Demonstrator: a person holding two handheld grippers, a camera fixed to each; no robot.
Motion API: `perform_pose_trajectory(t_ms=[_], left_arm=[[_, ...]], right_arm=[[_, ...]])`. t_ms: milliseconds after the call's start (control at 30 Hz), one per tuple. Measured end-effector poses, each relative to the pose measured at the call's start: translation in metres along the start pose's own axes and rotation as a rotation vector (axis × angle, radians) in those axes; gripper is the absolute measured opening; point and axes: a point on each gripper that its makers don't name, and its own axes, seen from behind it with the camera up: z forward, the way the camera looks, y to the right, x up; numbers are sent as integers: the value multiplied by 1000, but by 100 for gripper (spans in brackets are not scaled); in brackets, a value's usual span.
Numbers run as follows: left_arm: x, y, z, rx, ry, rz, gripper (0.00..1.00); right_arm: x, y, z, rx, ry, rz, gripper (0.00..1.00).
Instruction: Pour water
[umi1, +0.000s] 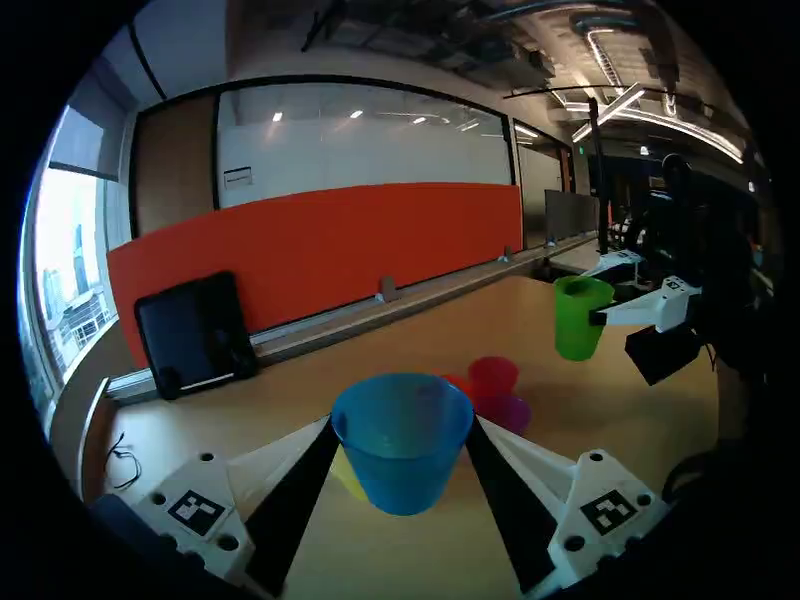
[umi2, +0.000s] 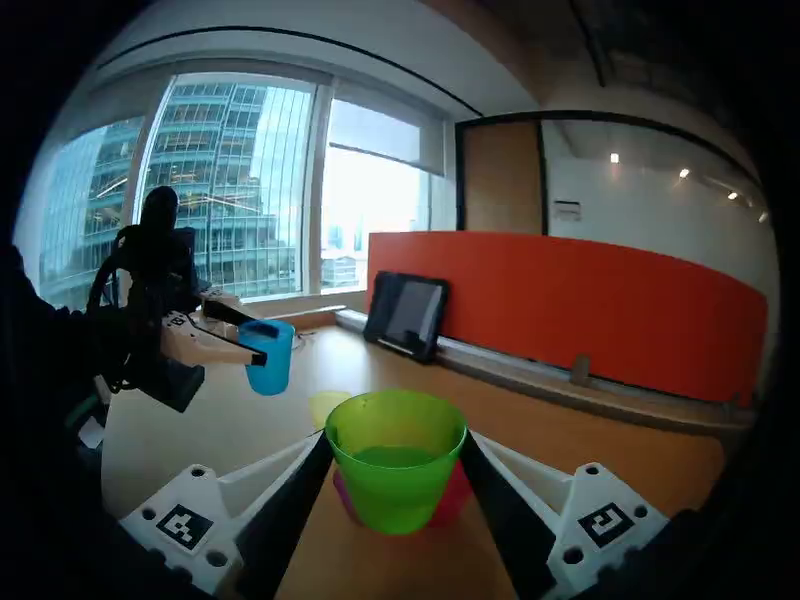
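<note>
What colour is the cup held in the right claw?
It's a green cup, clearest in the right gripper view.

Daylight pours in through the tall windows (umi2: 230, 190), blown out to white in the middle pane, while the far office sits dim under thin ceiling strips (umi1: 620, 105). The fisheye bends straight lines toward the rims, and the blue cup (umi1: 402, 440) and green cup (umi2: 395, 470) up close stay sharp and glow translucent.
</note>
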Motion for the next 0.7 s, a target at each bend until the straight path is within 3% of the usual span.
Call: perform_pose_trajectory(t_ms=[467, 700], left_arm=[[-54, 18, 13, -53, -140, 15, 88], [-78, 29, 14, -91, -223, 54, 88]], right_arm=[[-58, -4, -3, 39, -169, -5, 91], [-88, -11, -5, 70, -259, 0, 91]])
